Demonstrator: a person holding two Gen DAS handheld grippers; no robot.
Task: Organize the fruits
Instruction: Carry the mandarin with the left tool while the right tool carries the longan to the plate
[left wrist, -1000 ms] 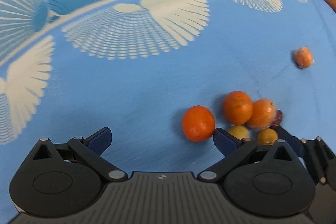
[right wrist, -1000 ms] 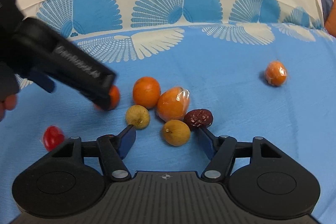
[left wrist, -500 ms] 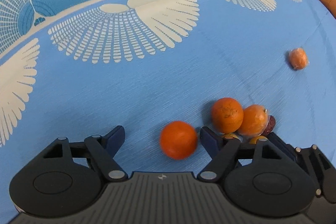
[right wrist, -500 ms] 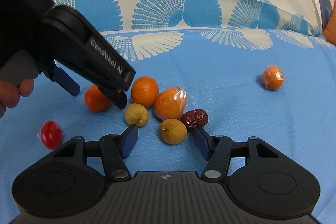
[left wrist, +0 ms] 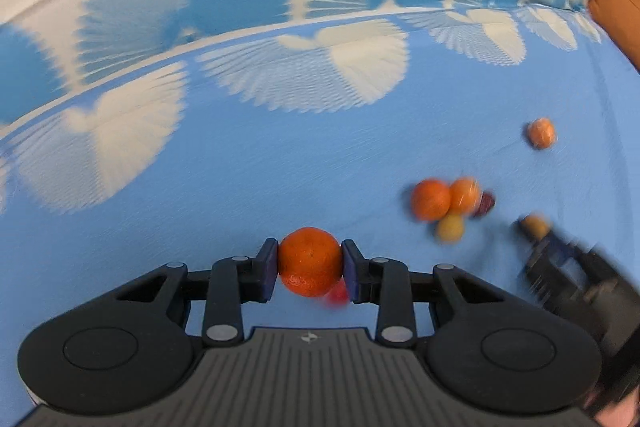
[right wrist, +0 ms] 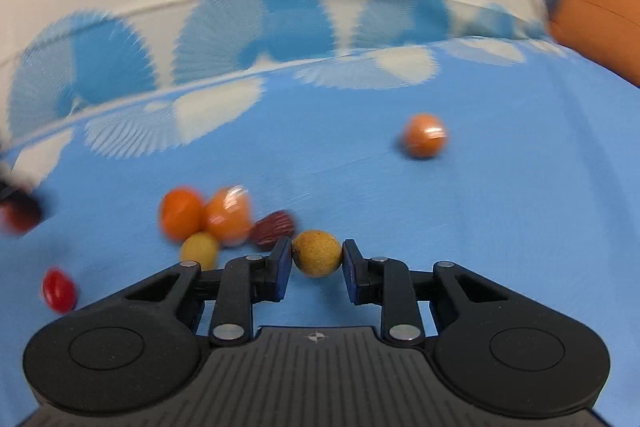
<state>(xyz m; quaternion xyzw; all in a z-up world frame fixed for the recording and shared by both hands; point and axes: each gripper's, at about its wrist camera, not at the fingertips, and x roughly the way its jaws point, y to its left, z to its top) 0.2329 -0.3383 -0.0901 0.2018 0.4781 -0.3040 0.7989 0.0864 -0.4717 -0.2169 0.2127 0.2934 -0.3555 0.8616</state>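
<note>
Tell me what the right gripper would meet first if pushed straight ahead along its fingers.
Beyond the yellow-brown fruit that the right gripper holds, probably only blue cloth. The wrapped orange fruit sits off to the right, so likely missed; depth is unclear.

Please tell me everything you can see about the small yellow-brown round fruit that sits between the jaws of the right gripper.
The yellow-brown fruit is small, round and dull, with a rough, speckled skin, darker brown near its top. It sits between the jaws of the right gripper, which stand close on both sides; the left one seems to touch it, while a thin gap may remain on the right. The blue cloth lies behind it. A dark red wrinkled fruit is nearby, apart.
</note>
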